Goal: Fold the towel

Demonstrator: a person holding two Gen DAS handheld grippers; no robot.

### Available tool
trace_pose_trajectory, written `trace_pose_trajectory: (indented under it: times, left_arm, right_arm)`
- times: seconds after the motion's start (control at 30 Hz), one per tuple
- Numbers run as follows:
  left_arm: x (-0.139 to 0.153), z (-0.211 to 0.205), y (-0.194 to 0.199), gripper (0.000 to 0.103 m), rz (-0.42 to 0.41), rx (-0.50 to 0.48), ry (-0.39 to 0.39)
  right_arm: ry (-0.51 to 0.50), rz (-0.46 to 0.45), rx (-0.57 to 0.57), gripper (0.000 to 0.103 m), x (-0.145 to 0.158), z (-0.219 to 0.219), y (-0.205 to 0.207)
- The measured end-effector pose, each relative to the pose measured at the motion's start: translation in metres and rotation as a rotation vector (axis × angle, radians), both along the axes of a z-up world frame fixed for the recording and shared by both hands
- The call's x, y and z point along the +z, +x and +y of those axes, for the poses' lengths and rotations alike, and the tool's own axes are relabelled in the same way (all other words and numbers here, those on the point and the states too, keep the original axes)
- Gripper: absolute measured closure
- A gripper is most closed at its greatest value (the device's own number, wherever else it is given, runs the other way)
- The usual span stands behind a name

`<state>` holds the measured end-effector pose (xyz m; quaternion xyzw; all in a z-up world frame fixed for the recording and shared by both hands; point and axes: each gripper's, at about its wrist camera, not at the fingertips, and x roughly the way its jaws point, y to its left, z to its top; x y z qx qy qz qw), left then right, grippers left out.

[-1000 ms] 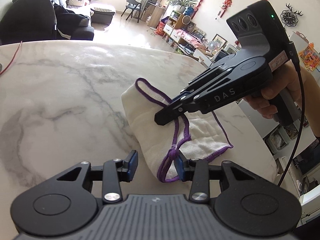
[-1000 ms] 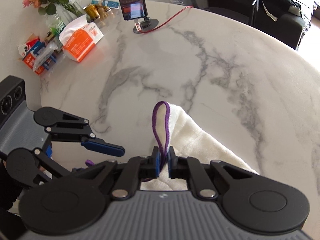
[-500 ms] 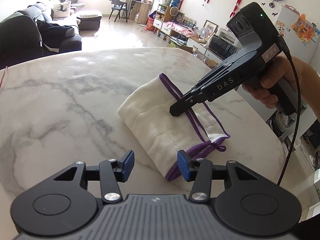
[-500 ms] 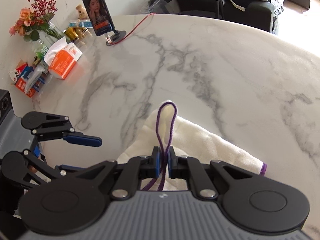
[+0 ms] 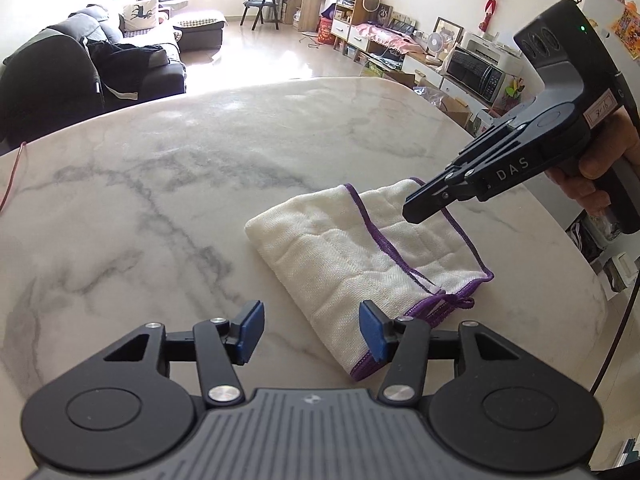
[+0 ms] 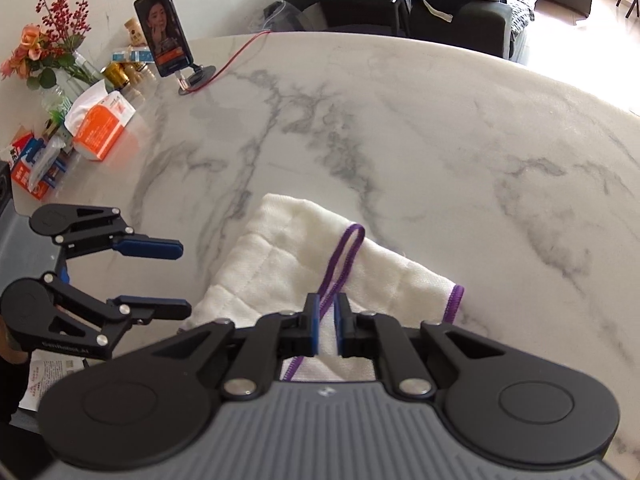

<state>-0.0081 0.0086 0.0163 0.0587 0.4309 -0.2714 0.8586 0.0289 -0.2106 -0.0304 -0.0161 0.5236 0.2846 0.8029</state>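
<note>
A white towel (image 5: pixel 352 256) with a purple hem lies folded on the marble table (image 5: pixel 160 184). My left gripper (image 5: pixel 311 332) is open just in front of the towel's near corner, and its blue pads (image 5: pixel 250 330) hold nothing. My right gripper (image 5: pixel 420 210), held by a hand, is at the towel's far edge. In the right wrist view the right gripper (image 6: pixel 329 322) is shut on the towel (image 6: pixel 280 248), with the hem loop (image 6: pixel 344 256) running out from between the pads. The left gripper (image 6: pixel 176 276) stands open to the left of the towel.
A phone on a stand (image 6: pixel 162 30) with a red cable (image 6: pixel 236 58), an orange tissue box (image 6: pixel 102 128), flowers (image 6: pixel 44 44) and small packets sit at the table's far left. The table edge (image 5: pixel 592 280) curves close past the towel. A dark sofa (image 5: pixel 92 68) stands beyond.
The right gripper has carried the towel's hem away and down, so the raised fold now lies flatter. The left gripper has drawn back from the near corner and opened wider.
</note>
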Motion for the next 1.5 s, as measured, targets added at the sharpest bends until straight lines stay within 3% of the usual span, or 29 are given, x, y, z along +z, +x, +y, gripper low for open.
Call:
trace_pose_trajectory:
  times: [0.23,0.37,0.43,0.57,0.77,0.8,0.87,1.0,1.03,1.23,1.5]
  left_arm:
    - [-0.001,-0.006,-0.001,0.048,-0.007,-0.023,0.018]
    - [0.003,-0.016,-0.024,0.045,-0.103,-0.123,0.079]
    - [0.002,-0.024,-0.037,0.038,-0.167,-0.177,0.133]
    - [-0.003,-0.040,-0.055,0.038,-0.269,-0.257,0.230]
    - [-0.012,-0.058,-0.058,0.039,-0.312,-0.316,0.313]
    - [-0.015,-0.060,-0.058,0.041,-0.319,-0.321,0.330]
    - [-0.019,-0.064,-0.057,0.054,-0.327,-0.332,0.348]
    - [-0.028,-0.068,-0.050,0.088,-0.316,-0.321,0.360]
    - [-0.029,-0.067,-0.049,0.090,-0.315,-0.310,0.359]
    - [-0.017,-0.056,-0.041,0.093,-0.312,-0.235,0.257]
    - [-0.004,-0.058,-0.042,0.093,-0.311,-0.226,0.207]
  right_arm:
    - [0.039,0.048,-0.050,0.086,-0.010,-0.013,-0.002]
    - [0.058,0.050,-0.054,0.079,-0.009,-0.013,-0.006]
    - [0.067,0.043,-0.052,0.077,-0.007,-0.013,-0.008]
    - [0.100,0.029,-0.058,0.074,-0.004,-0.014,-0.014]
    - [0.139,0.026,-0.076,0.065,-0.005,-0.015,-0.026]
    - [0.144,0.029,-0.079,0.060,-0.005,-0.015,-0.028]
    - [0.158,0.037,-0.086,0.056,-0.006,-0.016,-0.029]
    - [0.204,0.063,-0.112,0.046,-0.006,-0.021,-0.028]
    - [0.215,0.069,-0.121,0.039,-0.007,-0.022,-0.027]
    - [0.301,0.131,-0.193,0.028,-0.014,-0.032,-0.020]
    - [0.391,0.228,-0.238,0.027,-0.029,-0.027,-0.008]
